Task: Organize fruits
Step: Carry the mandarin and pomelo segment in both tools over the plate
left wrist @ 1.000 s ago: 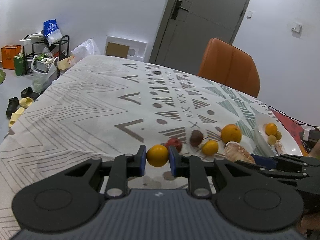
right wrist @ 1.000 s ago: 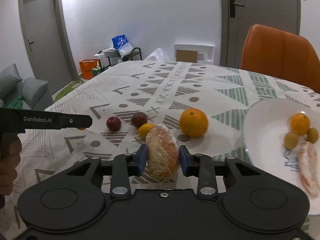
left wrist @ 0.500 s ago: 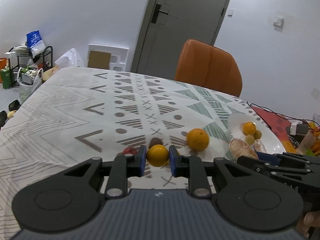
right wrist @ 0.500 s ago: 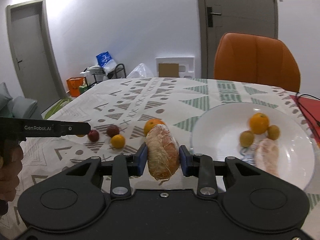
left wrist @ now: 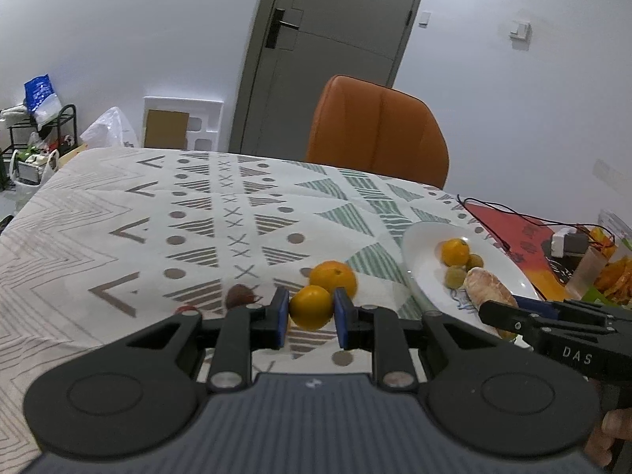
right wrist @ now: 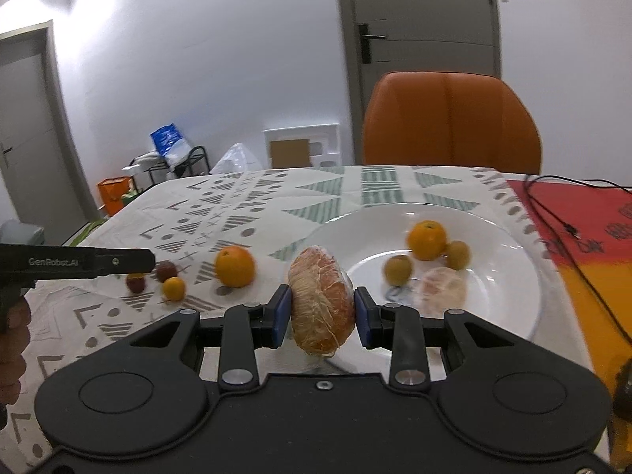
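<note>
My left gripper [left wrist: 311, 316] is shut on a small orange [left wrist: 311, 312], held above the patterned tablecloth just left of the white plate [left wrist: 412, 237]. My right gripper [right wrist: 320, 312] is shut on a peeled citrus fruit [right wrist: 320, 300] at the near left rim of the plate [right wrist: 497, 284]. In the plate lie an orange [right wrist: 427, 239], two small green fruits [right wrist: 398, 269] and a peeled piece [right wrist: 442, 288]. On the cloth sit a big orange [right wrist: 234, 266], a small yellow fruit [right wrist: 173, 288], a dark fruit [right wrist: 166, 270] and a red fruit [right wrist: 136, 283].
An orange chair [left wrist: 379, 134] stands behind the table's far edge. A red mat [right wrist: 584, 217] with a black cable [right wrist: 553, 213] lies right of the plate. A white plug block [left wrist: 567, 241] and bagged items [left wrist: 610, 272] sit at the far right.
Both grippers have moved right with their fruit. The peeled fruit has gone from over the cloth to the plate's near rim. The small orange has come closer to the plate.
</note>
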Motion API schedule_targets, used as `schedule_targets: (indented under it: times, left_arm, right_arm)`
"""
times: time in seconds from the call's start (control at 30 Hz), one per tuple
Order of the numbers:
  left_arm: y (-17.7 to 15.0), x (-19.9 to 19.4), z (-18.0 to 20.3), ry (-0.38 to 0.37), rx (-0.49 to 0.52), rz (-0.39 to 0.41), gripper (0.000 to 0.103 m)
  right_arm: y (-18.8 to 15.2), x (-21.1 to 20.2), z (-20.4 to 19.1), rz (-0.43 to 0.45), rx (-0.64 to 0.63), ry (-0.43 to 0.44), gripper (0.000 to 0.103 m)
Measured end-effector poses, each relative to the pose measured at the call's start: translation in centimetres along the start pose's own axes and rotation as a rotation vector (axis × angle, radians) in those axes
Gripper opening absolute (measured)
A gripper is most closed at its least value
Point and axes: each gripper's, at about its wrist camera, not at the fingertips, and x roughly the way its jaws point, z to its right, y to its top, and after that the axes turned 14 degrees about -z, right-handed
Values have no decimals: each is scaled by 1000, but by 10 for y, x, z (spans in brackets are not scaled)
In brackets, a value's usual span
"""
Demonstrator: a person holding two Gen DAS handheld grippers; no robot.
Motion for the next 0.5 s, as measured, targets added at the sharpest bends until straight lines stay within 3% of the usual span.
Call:
schedule_targets:
  times: [0.5]
  left_arm:
    - [8,18,43,-39,79,-6,22]
  right_arm:
    - [-13,-16,44,20,91,-97,32]
